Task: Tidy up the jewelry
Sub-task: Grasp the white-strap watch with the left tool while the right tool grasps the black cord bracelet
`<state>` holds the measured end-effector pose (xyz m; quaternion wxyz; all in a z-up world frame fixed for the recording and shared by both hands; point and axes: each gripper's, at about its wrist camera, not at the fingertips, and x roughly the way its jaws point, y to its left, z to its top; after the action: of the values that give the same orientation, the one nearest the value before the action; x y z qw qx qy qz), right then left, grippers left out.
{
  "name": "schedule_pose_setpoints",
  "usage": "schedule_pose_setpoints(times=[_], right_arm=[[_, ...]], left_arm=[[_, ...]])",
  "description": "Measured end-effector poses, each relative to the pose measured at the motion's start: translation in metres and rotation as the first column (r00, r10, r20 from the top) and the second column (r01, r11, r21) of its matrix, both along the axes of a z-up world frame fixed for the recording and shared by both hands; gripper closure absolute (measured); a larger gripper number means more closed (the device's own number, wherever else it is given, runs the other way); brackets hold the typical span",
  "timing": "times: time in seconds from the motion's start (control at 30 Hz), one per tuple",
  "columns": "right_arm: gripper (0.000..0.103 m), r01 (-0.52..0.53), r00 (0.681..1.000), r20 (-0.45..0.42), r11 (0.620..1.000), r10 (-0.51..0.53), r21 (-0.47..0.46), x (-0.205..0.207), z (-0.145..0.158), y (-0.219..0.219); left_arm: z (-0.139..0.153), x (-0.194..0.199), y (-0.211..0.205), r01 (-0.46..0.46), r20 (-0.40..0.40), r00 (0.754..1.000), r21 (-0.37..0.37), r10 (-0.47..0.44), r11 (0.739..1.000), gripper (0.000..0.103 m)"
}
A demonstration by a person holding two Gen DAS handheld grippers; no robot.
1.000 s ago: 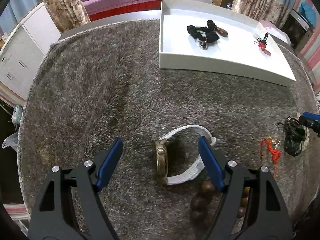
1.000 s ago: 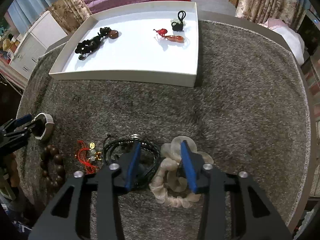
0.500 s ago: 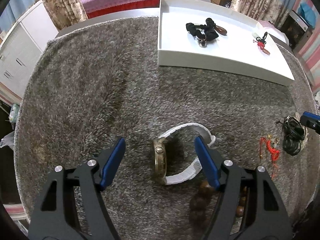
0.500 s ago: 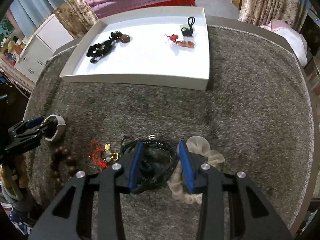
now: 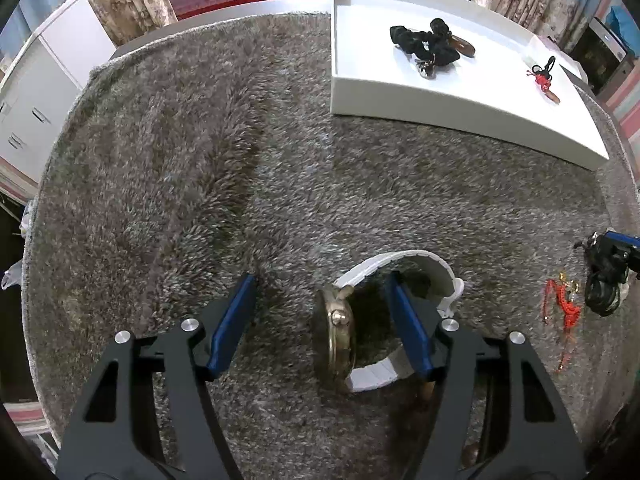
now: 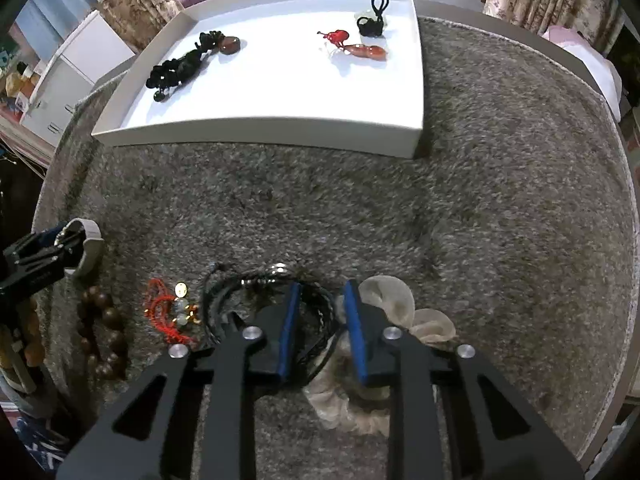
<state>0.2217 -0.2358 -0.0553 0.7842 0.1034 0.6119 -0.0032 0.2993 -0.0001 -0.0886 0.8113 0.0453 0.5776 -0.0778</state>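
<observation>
- The watch (image 5: 340, 336) lies on its side on the grey shaggy rug (image 5: 200, 160), its gold-toned case edge-up and its white strap (image 5: 420, 264) curving away in a loop behind it.
- The left gripper (image 5: 320, 320) is spread wide around the watch: the case sits between its 2 blue pads (image 5: 232, 324), apart from the left pad, while the right pad stands inside the strap loop, at or just beside the band.
- The black cord bracelet (image 6: 248, 292) lies coiled on the rug, with a small silver ring at its far side.
- The right gripper (image 6: 320, 312) has its jaws narrowed over part of that coil; cord strands run between the blue pads, but whether they are pinched I cannot tell.
- A cream scrunchie (image 6: 392, 300) lies under and just right of the right gripper, touching the black cord.
- Left of the cord lie a red knotted charm (image 6: 168, 312) with a gold disc and pale beads, then a string of brown wooden beads (image 6: 104, 332).
- The white tray (image 6: 260, 132) sits farther back on the rug, well apart from these items.
- In the tray are a black beaded piece (image 6: 180, 68) with a brown bead, a red charm with an amber pendant (image 6: 360, 50), and a black looped cord (image 6: 374, 20).
</observation>
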Motion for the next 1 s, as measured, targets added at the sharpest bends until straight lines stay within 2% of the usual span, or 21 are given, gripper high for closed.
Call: schedule_pose_setpoints(times=[0.07, 0.2, 0.23, 0.3, 0.67, 1.0], right_arm=[[0.089, -0.014, 1.000, 0.008, 1.000, 0.014, -0.001, 0.001, 0.001, 0.002], [0.092, -0.028, 0.999, 0.035, 0.999, 0.029, -0.028, 0.000, 0.005, 0.007], [0.098, -0.026, 0.999, 0.041, 0.999, 0.027, -0.034, 0.000, 0.007, 0.007], [0.098, -0.025, 0.998, 0.056, 0.999, 0.027, -0.031, -0.004, 0.012, 0.007], [0.098, 0.013, 0.988, 0.157, 1.000, -0.009, -0.024, -0.015, 0.037, -0.002], [0.099, 0.018, 0.980, 0.198, 1.000, -0.021, 0.017, -0.019, 0.043, -0.001]], left_arm=[[-0.001, 0.001, 0.000, 0.000, 0.002, 1.000, 0.001, 0.000, 1.000, 0.037], [-0.003, 0.005, -0.001, -0.001, 0.008, 1.000, 0.004, 0.001, 1.000, 0.042], [-0.003, 0.005, 0.000, 0.000, 0.011, 1.000, 0.006, 0.000, 1.000, 0.044], [-0.003, 0.006, -0.002, 0.007, 0.015, 1.000, 0.007, -0.007, 1.000, 0.048], [0.001, 0.003, -0.007, 0.016, 0.024, 1.000, 0.011, -0.016, 1.000, 0.059], [0.001, -0.005, -0.009, 0.013, 0.030, 0.999, 0.020, -0.014, 1.000, 0.081]])
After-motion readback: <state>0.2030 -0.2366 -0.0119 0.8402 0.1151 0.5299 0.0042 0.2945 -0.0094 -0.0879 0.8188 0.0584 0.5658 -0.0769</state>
